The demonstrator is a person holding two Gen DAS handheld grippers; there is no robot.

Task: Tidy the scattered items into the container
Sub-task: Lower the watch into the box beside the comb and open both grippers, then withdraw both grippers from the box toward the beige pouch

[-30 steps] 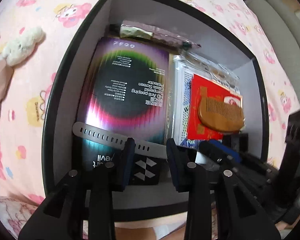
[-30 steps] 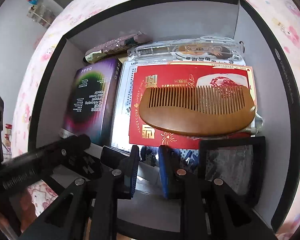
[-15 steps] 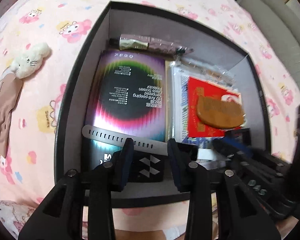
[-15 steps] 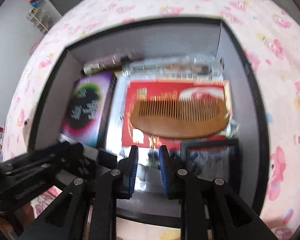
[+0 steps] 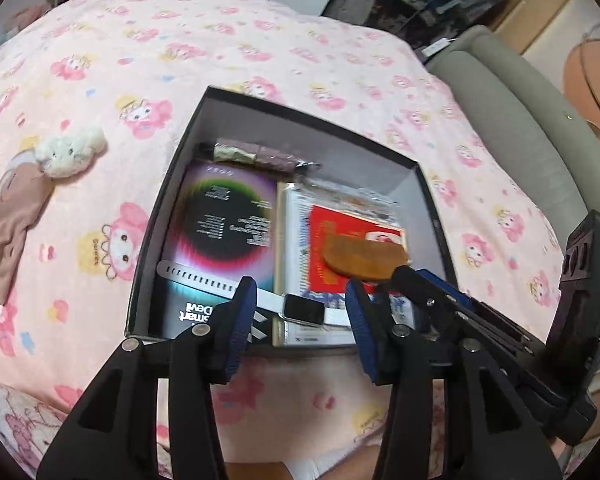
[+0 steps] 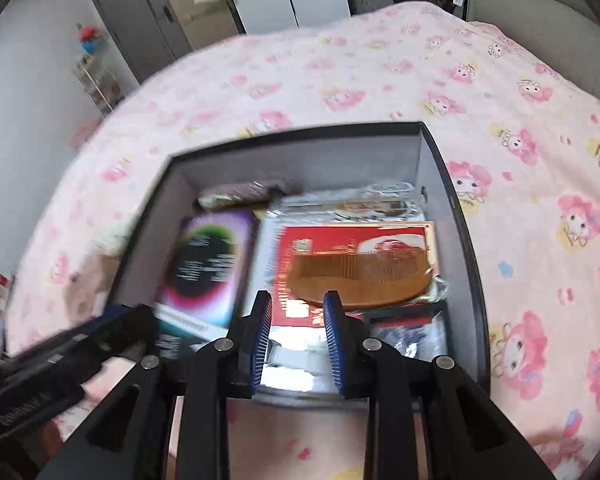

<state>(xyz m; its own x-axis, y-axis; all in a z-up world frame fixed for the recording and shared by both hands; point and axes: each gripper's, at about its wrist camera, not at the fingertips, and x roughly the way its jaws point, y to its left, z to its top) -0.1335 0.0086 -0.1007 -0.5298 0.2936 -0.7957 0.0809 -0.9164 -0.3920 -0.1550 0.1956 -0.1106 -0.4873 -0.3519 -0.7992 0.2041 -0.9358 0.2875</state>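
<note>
Two grippers, both empty, both opening above the near edge of the box (image 5: 172, 184): left gripper (image 5: 300, 304) with jaws parting over the smartwatch (image 5: 300, 309), nothing pressed between the pads; right gripper (image 6: 296, 320) likewise widening, only box contents visible through the gap. Probably letting go after a drop-off, since the watch lies flat along the near edge with its white strap (image 5: 198, 280) draped across the purple screen-protector pack (image 5: 224, 224).

Inside, packed flat, presumably to save room: one purple pack against the left wall; one wrapped tube-like item (image 5: 256, 154) along the far wall; one clear-wrapped packet (image 6: 364, 202) toward the far right corner; one red packet (image 6: 356, 244) right of centre, atop a pale sheet; one wooden comb (image 6: 360, 280) resting on that packet; one dark framed item (image 6: 412, 328) in the near right corner, detail blurred.

Outside, on the pink bedspread (image 5: 260, 48): one plush toy (image 5: 66, 152) with a brown cloth (image 5: 8, 224) beside it, well left of the box, likely yet to be gathered.
</note>
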